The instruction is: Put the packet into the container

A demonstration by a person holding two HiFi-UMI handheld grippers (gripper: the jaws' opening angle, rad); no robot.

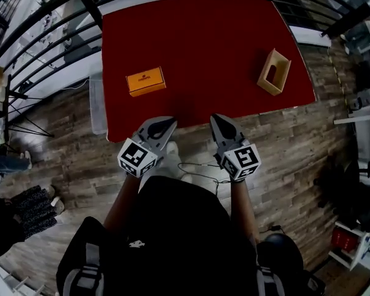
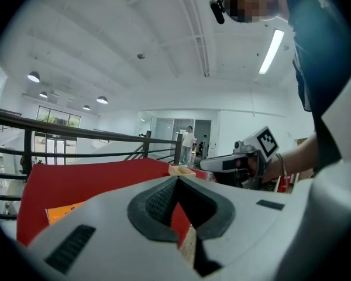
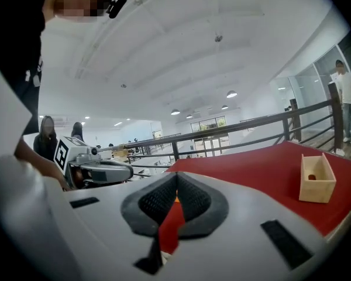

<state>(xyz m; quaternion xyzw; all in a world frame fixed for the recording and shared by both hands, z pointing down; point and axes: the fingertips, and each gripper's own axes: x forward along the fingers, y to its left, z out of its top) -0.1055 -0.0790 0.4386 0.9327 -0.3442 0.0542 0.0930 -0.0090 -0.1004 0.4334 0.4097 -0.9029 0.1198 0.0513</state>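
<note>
- The table (image 1: 203, 54) is carrying both items, well apart.
- The container (image 1: 274, 71) is sitting tilted at right, its opening showing, ready for loading.
- The packet (image 1: 146, 81) is lying flat at left, untouched.
- The left gripper (image 1: 171, 123) and right gripper (image 1: 213, 118) are hovering at the near edge, jaws pressed together, empty.

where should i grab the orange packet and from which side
The orange packet lies flat on the red table, a long side toward the person. Probably pinch across its narrow width, mid-length, coming from above with the nearer left claw.
</note>
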